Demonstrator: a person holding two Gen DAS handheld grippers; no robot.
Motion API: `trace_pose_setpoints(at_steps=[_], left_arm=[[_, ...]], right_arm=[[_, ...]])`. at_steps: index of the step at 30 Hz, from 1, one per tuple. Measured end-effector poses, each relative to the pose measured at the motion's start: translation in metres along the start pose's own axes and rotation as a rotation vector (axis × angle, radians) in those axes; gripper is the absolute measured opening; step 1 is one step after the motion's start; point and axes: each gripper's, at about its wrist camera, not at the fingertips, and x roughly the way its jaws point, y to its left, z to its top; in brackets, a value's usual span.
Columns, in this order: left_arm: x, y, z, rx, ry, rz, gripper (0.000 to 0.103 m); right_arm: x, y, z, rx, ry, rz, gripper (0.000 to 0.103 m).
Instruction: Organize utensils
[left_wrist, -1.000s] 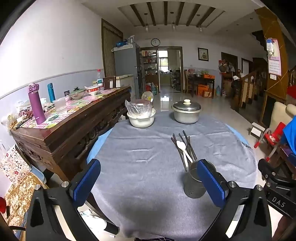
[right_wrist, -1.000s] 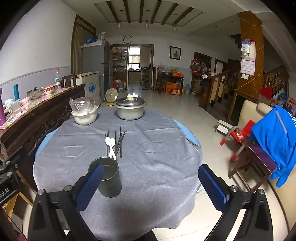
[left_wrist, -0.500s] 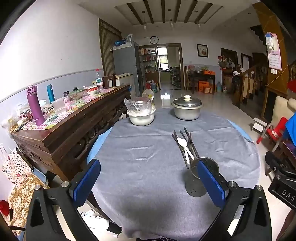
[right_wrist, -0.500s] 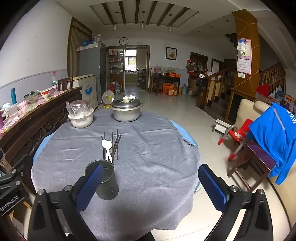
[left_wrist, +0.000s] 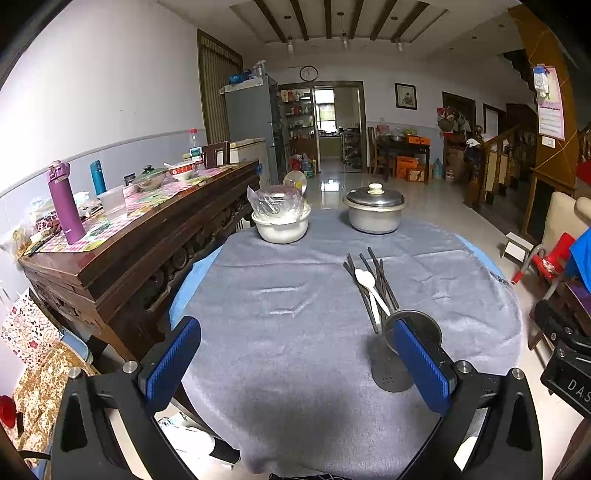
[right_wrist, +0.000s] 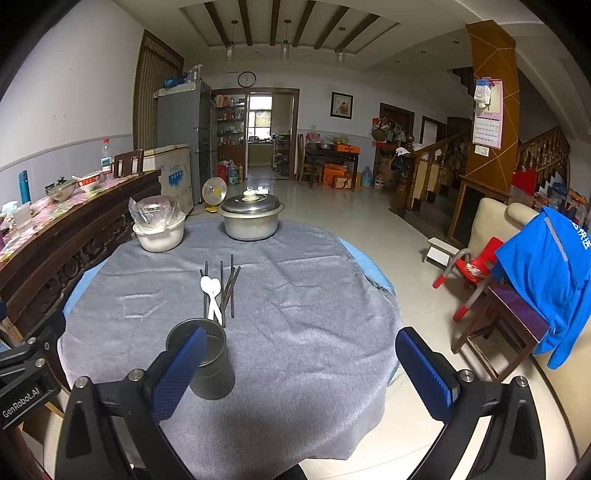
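Observation:
Several dark chopsticks (left_wrist: 373, 284) (right_wrist: 229, 288) lie in a loose bundle on the grey tablecloth, with white plastic spoons (left_wrist: 369, 286) (right_wrist: 211, 293) on top of them. A dark perforated metal utensil holder (left_wrist: 399, 354) (right_wrist: 207, 362) stands upright just in front of them, and it looks empty. My left gripper (left_wrist: 295, 354) hovers open over the near table edge, its right finger in front of the holder. My right gripper (right_wrist: 301, 363) is open too, its left finger overlapping the holder. Neither holds anything.
A lidded metal pot (left_wrist: 373, 213) (right_wrist: 252, 218) and a white bowl covered with plastic (left_wrist: 280, 221) (right_wrist: 159, 230) stand at the table's far side. A wooden sideboard (left_wrist: 129, 236) with bottles runs along the left. A red chair (right_wrist: 476, 269) and a blue jacket (right_wrist: 546, 273) are on the right.
Both grippers have risen and drawn back a little, so the table and the holder sit lower and further in view. Nothing on the table has moved.

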Motion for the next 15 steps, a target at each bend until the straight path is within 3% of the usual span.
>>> trace_pose_setpoints(at_steps=[15], left_arm=[[0.017,0.004,-0.001,-0.009,0.032,-0.011,0.103]], right_arm=[[0.015,0.012,-0.001,-0.020,0.033,-0.014,0.103]])
